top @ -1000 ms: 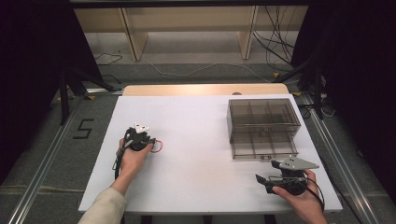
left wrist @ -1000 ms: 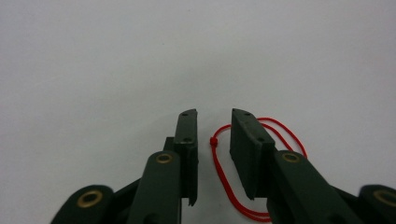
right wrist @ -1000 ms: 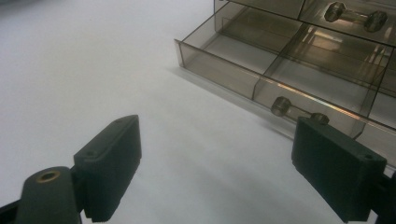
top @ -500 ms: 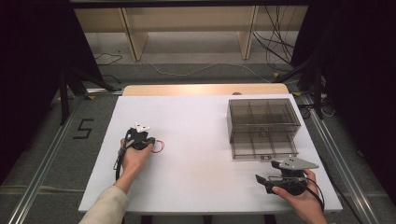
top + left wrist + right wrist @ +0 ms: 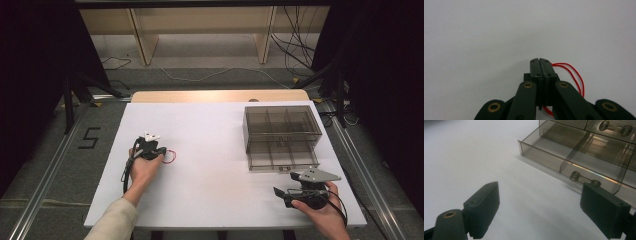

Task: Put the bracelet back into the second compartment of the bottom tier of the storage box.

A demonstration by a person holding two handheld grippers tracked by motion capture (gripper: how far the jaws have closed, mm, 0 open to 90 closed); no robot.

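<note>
The red band [image 5: 574, 75] lies on the white table [image 5: 215, 150], left of centre, and the left gripper [image 5: 540, 60] has just been closing on it: the jaws now meet with the band pinched between them. To do this pick well, the person should lift slowly and check that the thin loop has not slipped from the pads. The band is a fine doubled loop, limp, bulging out to one side of the jaws. The right gripper [image 5: 539, 207] waits open near the drawer box [image 5: 282, 135], whose lower drawer [image 5: 571, 157] stands pulled out
</note>
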